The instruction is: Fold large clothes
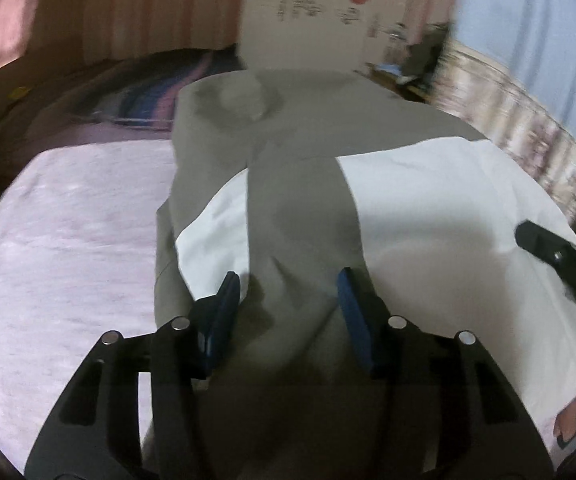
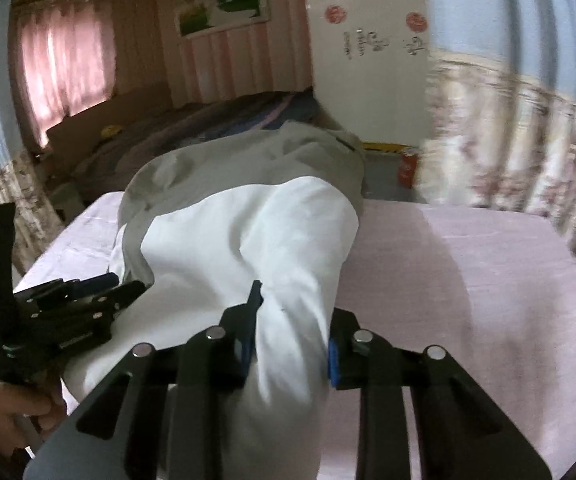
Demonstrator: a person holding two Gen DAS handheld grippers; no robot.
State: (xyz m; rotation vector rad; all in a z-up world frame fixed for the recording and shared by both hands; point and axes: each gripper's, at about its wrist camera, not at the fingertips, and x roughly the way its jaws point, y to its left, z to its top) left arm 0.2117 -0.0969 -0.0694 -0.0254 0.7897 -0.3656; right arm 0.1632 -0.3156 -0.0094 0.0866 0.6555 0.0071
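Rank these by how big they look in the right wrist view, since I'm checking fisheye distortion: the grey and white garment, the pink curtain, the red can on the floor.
1. Garment, by far the largest, though it lies closest to the camera.
2. Pink curtain.
3. Red can, smallest, and far off.

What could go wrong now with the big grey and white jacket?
The left gripper has grey cloth between its fingers, but they look apart, so the jacket might slip out. The right gripper pinches only a white bunch, so pulling could wrinkle the fold. Both pictures are blurry, so it's hard to be sure.
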